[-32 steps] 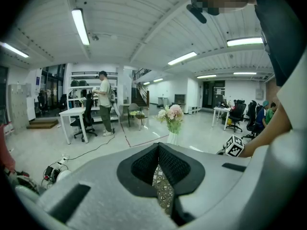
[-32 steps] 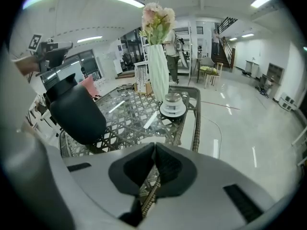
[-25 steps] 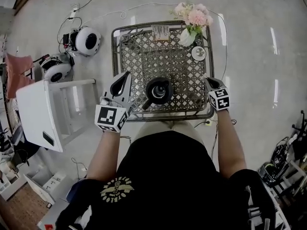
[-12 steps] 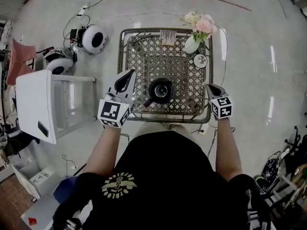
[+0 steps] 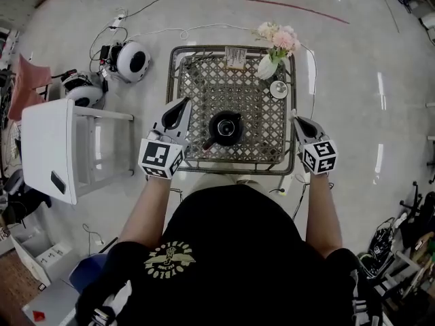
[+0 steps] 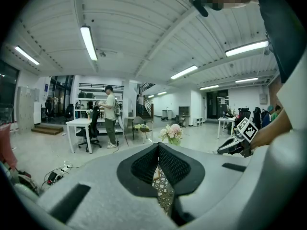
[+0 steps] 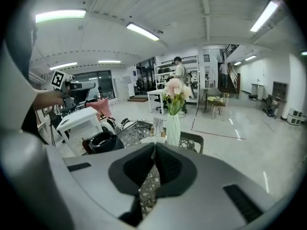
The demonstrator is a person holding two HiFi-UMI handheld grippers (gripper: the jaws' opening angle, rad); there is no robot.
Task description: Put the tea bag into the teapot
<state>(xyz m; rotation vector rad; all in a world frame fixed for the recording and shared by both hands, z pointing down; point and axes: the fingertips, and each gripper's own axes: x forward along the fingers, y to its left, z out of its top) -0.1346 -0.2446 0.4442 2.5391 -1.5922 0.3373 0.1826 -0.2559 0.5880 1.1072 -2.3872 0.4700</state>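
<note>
A pale grey glossy floor (image 5: pixel 353 80) lies under a square tabletop of dark metal lattice (image 5: pixel 204 87), seen steeply from above. The round black teapot (image 5: pixel 225 128) stands on the tabletop around the middle, a little toward the near edge, with its handle or spout pointing to the near left. At the far edge, about the middle, there is a small pale packet with dark print (image 5: pixel 236 58); it is too small to read. In the far right corner stands a white vase (image 5: pixel 266 66) with pink flowers (image 5: pixel 277 37), and just beside it, on the near side, a small round white dish (image 5: pixel 279 89). The left gripper (image 5: pixel 181 106) hangs over the left edge of the tabletop, beside the teapot but apart from it. Its jaws meet at the tips and nothing is between them. The right gripper (image 5: pixel 298 121) hangs over the right edge near the front corner, jaws also closed together and empty. On the floor at the left stand a white side table (image 5: pixel 47 148) and two round white devices (image 5: pixel 132 60) with cables.
</note>
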